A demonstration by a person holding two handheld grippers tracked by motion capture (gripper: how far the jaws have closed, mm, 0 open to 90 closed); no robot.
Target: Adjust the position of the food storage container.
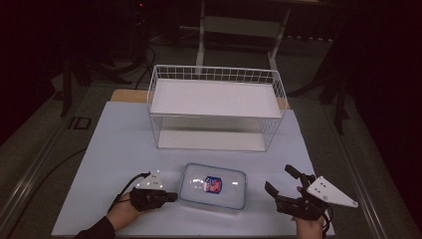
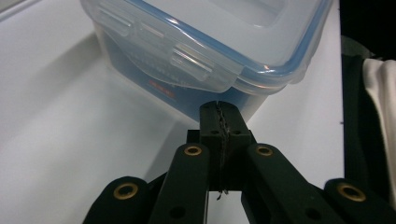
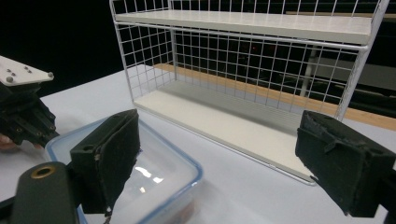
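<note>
A clear plastic food box with a blue-rimmed lid (image 1: 213, 186) lies flat on the white table near its front edge; a red and blue label shows through it. My left gripper (image 1: 171, 197) lies just left of the box, its jaws shut with nothing between them and their tips close to the box's side wall (image 2: 187, 100) under a lid clasp (image 2: 187, 60). My right gripper (image 1: 282, 180) stands open to the right of the box, a short way off; the box's lid (image 3: 154, 172) shows past the left jaw.
A white wire shelf rack (image 1: 216, 107) with two white boards stands behind the box at mid-table; its lower board (image 3: 224, 123) lies ahead of the right gripper. The table's front edge runs just below both hands.
</note>
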